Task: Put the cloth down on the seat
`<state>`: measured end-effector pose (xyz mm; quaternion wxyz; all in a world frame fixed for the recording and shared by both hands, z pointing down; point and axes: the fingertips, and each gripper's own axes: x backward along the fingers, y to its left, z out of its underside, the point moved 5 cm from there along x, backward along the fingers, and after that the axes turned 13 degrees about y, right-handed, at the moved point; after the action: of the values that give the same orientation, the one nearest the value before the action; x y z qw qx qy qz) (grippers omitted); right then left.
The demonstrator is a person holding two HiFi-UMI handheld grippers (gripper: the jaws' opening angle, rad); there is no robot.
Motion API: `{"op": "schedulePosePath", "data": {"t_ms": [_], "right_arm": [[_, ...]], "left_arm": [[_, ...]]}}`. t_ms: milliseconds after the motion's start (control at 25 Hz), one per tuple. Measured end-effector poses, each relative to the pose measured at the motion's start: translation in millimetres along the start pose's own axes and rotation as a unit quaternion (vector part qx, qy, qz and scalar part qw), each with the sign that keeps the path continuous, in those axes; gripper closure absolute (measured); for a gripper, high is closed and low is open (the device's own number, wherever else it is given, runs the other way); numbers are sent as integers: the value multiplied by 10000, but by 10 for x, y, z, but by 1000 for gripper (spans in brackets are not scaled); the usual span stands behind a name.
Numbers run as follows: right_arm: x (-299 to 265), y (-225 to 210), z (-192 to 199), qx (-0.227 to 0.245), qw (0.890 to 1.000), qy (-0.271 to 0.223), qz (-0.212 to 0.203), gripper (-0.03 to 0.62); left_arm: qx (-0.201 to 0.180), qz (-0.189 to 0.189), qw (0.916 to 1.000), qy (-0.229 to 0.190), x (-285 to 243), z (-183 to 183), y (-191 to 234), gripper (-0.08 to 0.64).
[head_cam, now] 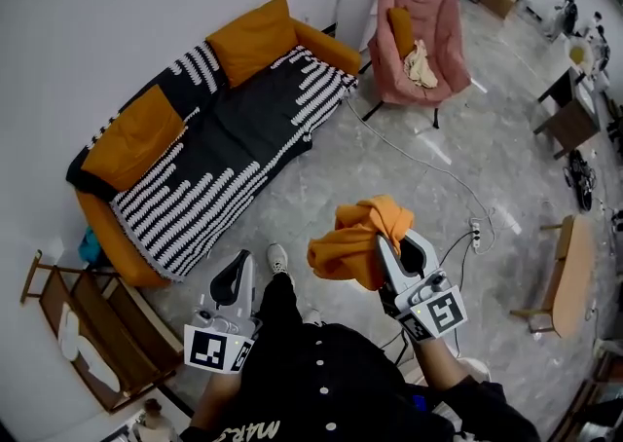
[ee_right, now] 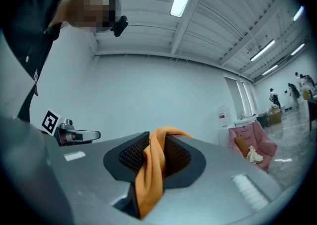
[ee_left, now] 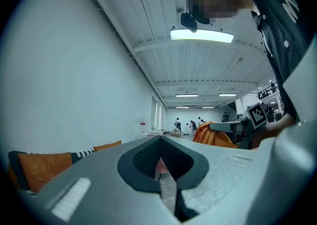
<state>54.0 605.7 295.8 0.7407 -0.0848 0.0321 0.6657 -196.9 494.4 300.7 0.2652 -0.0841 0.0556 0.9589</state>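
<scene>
Right gripper [ee_right: 151, 143] pinches cloth [ee_right: 148, 184]; head view adds sofa [head_cam: 234, 128].

Left gripper [head_cam: 239, 265] level, fingers together, empty. Right gripper [head_cam: 399, 245] level, fingers clamping cloth [head_cam: 348, 247].

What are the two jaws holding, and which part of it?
The right gripper pinches an orange cloth by a fold between its jaws; the rest bunches beside them. The left gripper is shut, holding nothing.

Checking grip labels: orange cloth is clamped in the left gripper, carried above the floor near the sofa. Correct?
Wrong gripper: the orange cloth is clamped in the right gripper, as the right gripper view shows. The rest holds.
</scene>
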Motion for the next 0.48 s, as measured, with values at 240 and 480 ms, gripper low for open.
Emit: {"op": "schedulePosePath", "data": {"t_ms": [240,480], "right_arm": [[-352,-248,-133,21,9999,-74,65,483],[-808,-569,-335,67,9996,-206,176,483]], "left_arm": [[-23,37,10000,-83,-416,-115,254,560],[-85,114,9998,-142,-900,-319,543,560]]}}
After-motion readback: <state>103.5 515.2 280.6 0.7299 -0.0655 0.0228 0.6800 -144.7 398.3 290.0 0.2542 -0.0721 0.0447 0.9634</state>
